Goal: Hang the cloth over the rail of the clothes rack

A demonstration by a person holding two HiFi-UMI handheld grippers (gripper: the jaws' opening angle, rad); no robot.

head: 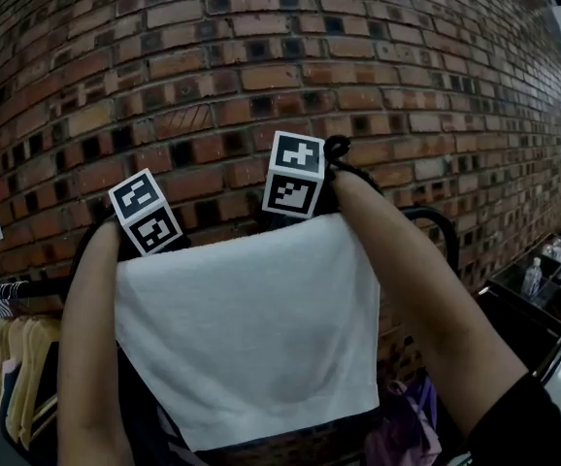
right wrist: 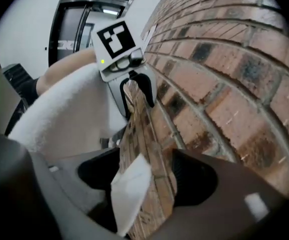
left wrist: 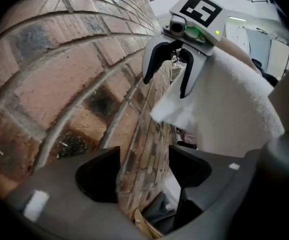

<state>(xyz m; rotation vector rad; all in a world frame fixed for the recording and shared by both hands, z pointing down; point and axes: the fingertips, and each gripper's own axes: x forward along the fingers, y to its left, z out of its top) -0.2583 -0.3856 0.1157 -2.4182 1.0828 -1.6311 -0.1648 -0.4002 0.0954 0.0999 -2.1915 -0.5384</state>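
Both tongs are up at the top edge of the white cloth, in front of the brick wall. The cloth hangs flat and spread out below them. Its top edge runs between the two marker cubes and its bottom edge hangs free. I can't see the rail under that edge because the cloth covers it. Only a black curved bar of the rack shows past the cloth's right side.

Left tongs: wide apart, with nothing between the pads, just brick beyond them. The cloth sits off to their right, not touching them.

Right tongs: also wide apart. A loose white corner of the cloth pokes up between the pads, nearer the left pad. The pads aren't pressing on it.

Each gripper view shows the other tongs across the cloth's top, right by its fold.

My forearms frame the cloth, the left arm at one side and the right arm at the other. Wooden hangers hang on a dark rail at lower left, and purple clothing at lower right.
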